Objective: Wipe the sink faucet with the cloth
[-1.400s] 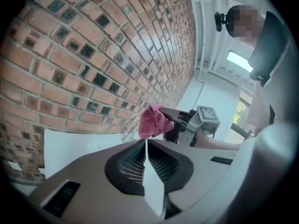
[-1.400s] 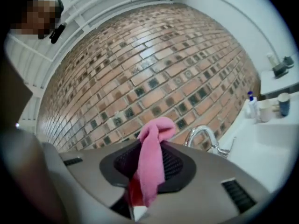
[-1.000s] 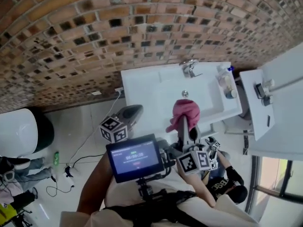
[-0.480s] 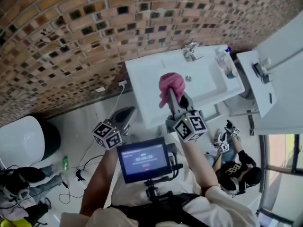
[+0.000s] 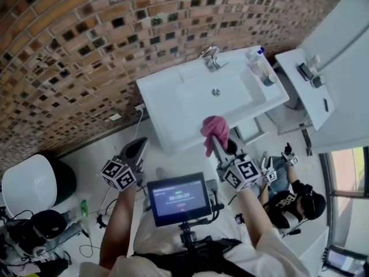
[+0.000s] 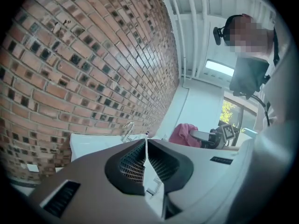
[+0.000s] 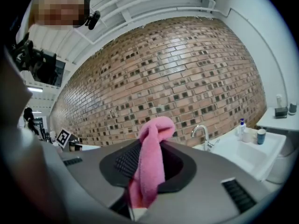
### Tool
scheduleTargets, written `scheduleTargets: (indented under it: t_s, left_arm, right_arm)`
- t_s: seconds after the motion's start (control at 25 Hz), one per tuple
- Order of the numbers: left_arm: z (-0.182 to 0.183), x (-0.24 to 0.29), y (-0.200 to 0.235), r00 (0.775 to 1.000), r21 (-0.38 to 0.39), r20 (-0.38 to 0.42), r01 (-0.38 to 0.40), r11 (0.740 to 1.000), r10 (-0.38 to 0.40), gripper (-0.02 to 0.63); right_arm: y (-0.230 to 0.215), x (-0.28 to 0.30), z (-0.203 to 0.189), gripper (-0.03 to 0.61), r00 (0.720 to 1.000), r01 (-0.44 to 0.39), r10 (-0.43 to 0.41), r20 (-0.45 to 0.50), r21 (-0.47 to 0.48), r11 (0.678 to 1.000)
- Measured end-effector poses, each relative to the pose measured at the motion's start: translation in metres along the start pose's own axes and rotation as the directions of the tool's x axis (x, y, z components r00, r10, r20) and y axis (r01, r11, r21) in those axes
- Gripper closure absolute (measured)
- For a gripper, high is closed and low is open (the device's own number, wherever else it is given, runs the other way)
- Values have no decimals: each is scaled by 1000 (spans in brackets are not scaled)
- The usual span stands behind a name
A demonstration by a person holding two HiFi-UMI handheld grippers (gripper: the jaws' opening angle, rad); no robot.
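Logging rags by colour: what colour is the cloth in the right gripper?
The cloth is pink, best seen in the right gripper view.

Bright, even daylight — sharp centres, strong fisheye bending at edges.

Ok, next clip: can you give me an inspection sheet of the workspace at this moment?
Surface: white sink, nothing seen in the basin.
Job's things: faucet at the sink's back edge; pink cloth near the front edge, clear of the faucet.
Clutter: bottles and a cup at the sink's right end.
Grippers: left tongs shut, empty; right tongs shut on the cloth.
Cables: a cable on the floor left of the sink.
Surroundings: brick wall behind the sink; a second person low at the right.
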State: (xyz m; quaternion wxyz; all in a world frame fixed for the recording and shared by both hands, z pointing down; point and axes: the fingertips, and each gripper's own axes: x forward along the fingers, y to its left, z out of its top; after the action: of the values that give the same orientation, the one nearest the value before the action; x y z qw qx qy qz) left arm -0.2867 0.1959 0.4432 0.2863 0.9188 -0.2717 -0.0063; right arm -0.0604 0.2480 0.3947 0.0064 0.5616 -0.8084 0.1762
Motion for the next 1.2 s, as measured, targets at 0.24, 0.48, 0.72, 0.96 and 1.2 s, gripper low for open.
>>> scheduleTargets:
  t_s: [0.24, 0.48, 0.72, 0.96, 1.2]
  left_arm:
    - [-10, 0, -34, 994, 47, 50, -97, 994, 95, 614]
    - [-49, -19, -67, 988, -60, 62, -140, 988, 144, 614]
    - [-81, -41, -90, 978, -105, 83, -184, 977, 193, 613]
    - [-99, -40, -103, 984, -89, 33, -172, 981, 175, 604]
    - [-75, -20, -120, 995, 16, 29, -93, 996, 92, 611]
  right_arm:
    - [-34, -65, -14, 477, 999, 33, -32, -16, 64, 997]
    - [-36, -117, -44, 477, 999, -10, 14, -49, 81, 997]
    - [-32, -145, -73, 482, 995, -42, 44, -86, 31, 999]
    - [-27, -160, -68, 482, 997, -60, 62, -48, 51, 997]
    - [-25, -169, -57, 482, 999, -52, 53, -12, 79, 996]
